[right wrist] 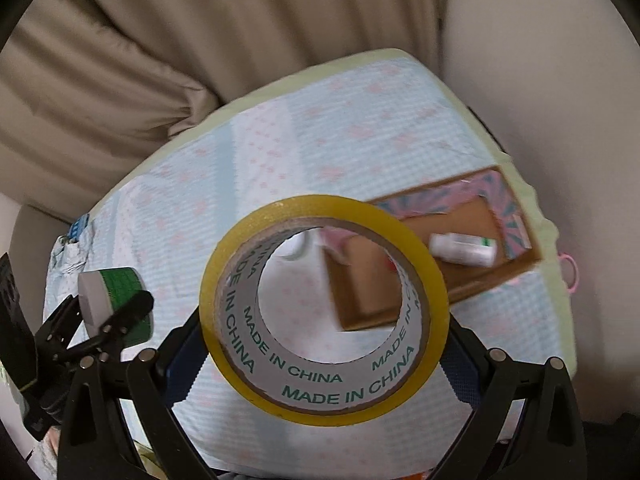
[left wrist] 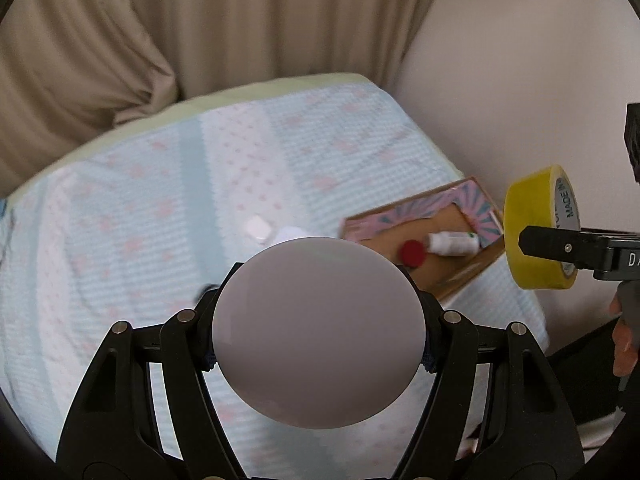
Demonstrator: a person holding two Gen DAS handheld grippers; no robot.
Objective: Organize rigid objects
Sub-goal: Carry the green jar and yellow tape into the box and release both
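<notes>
My left gripper is shut on a round jar whose pale grey lid fills the view; from the right wrist view the jar shows a green body and white lid. My right gripper is shut on a yellow tape roll, held in the air; the roll also shows at the right of the left wrist view. A cardboard tray with a pink patterned rim lies on the bed and holds a white bottle and a red cap.
The bed has a light blue quilt with pink marks. Small white objects lie near the tray. Beige curtains hang behind, and a wall stands to the right. The person's hand shows at the right edge.
</notes>
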